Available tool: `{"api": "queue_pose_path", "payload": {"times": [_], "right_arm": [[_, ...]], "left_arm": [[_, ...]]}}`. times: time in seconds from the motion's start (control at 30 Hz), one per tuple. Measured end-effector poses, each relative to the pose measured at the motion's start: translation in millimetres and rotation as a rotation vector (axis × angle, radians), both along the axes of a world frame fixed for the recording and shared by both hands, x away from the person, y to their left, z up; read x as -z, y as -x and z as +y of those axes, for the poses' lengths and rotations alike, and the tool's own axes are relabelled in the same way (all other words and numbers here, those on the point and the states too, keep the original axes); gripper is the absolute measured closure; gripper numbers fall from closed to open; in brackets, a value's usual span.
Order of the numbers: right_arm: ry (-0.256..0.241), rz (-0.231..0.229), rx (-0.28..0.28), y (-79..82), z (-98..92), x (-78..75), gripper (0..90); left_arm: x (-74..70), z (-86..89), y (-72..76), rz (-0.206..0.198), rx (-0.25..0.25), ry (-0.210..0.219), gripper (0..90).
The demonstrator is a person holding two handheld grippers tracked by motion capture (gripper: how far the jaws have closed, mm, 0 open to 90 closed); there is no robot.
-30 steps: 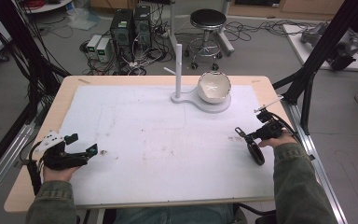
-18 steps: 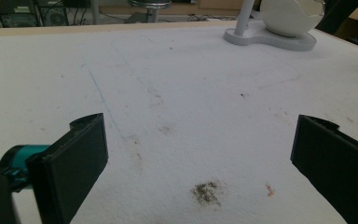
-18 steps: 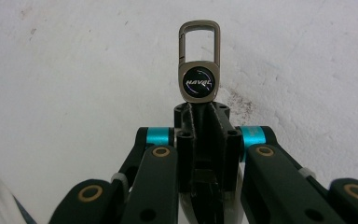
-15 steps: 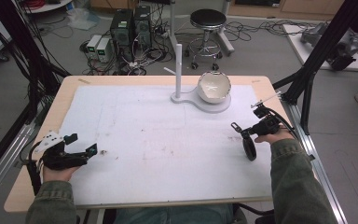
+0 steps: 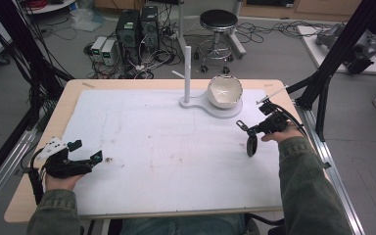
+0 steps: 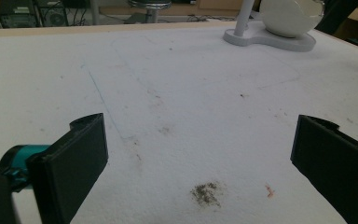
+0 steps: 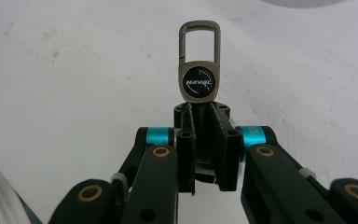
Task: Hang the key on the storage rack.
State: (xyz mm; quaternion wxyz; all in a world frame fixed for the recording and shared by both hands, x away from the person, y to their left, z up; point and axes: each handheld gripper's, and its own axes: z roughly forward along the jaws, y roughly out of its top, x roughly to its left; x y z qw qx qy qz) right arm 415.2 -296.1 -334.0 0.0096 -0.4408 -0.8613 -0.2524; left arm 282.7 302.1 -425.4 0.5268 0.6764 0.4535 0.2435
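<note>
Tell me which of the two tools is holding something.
The right tool: its jaws are shut on a metal keychain clip with a round logo. The left tool stands wide open above the white mat.

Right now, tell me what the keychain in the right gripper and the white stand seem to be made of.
Keychain: probably metal, brushed grey-bronze clasp with soft sheen; its round badge looks glossy black, maybe enamel or resin. White stand: likely plastic, matte and uniformly white, though painted metal can't be excluded. The right gripper pinches the keychain's lower end.
</note>
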Motion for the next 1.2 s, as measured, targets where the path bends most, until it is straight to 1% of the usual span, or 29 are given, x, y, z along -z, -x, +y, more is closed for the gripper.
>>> {"api": "queue_pose_path", "payload": {"times": [0.27, 0.37, 0.43, 0.47, 0.53, 0.57, 0.6, 0.67, 0.7, 0.77, 0.87, 1.03, 1.07, 1.2], "right_arm": [[0.006, -0.029, -0.028, -9.9, 19.7, -20.5, 81.5], [0.003, -0.039, -0.036, -13.8, 26.4, -27.8, 81.5], [-0.009, -0.060, -0.046, -18.1, 36.4, -36.7, 81.5], [-0.009, -0.060, -0.046, -18.1, 36.4, -36.7, 81.5], [-0.003, -0.067, -0.060, -20.7, 44.6, -42.9, 81.5], [-0.005, -0.074, -0.069, -23.5, 52.5, -48.6, 81.5], [-0.005, -0.074, -0.069, -23.5, 52.5, -48.6, 81.5], [-0.001, -0.085, -0.078, -26.5, 60.6, -53.3, 81.5], [-0.012, -0.092, -0.089, -30.3, 68.9, -56.9, 81.5], [-0.013, -0.095, -0.091, -31.5, 71.8, -57.8, 81.5], [-0.001, -0.087, -0.096, -39.0, 85.2, -61.3, 81.5], [-0.005, -0.088, -0.105, -50.7, 99.8, -65.6, 81.4], [0.003, -0.089, -0.112, -52.6, 103.3, -67.3, 81.5], [-0.007, -0.104, -0.124, -58.9, 115.7, -73.4, 81.5]], "left_arm": [[-0.3, 0.8, 0.2, -0.003, 0.003, -0.004, 4.3], [-0.4, 0.7, 0.4, -0.005, 0.003, 0.002, 4.3], [-0.5, 0.7, 0.5, -0.006, 0.002, 0.006, 4.3], [-0.5, 0.7, 0.6, -0.007, 0.001, 0.007, 4.3], [-0.8, 1.1, 0.8, -0.007, 0.001, 0.009, 4.3], [-0.7, 1.2, 0.7, -0.007, 0.001, 0.011, 4.4], [-0.7, 1.2, 0.7, -0.008, 0.000, 0.012, 4.4], [-0.7, 1.5, 0.8, -0.009, 0.001, 0.013, 4.3], [-0.7, 1.3, 0.7, -0.009, 0.000, 0.017, 4.3], [-0.6, 1.5, 0.6, -0.009, 0.001, 0.016, 4.4], [-0.5, 1.7, 0.2, -0.008, 0.006, 0.014, 4.3], [-0.4, 1.4, -0.1, -0.011, 0.005, 0.019, 4.3], [-0.3, 1.5, -0.2, -0.010, 0.005, 0.018, 4.4], [0.0, 1.8, -0.8, -0.010, 0.008, 0.015, 4.4]]}}
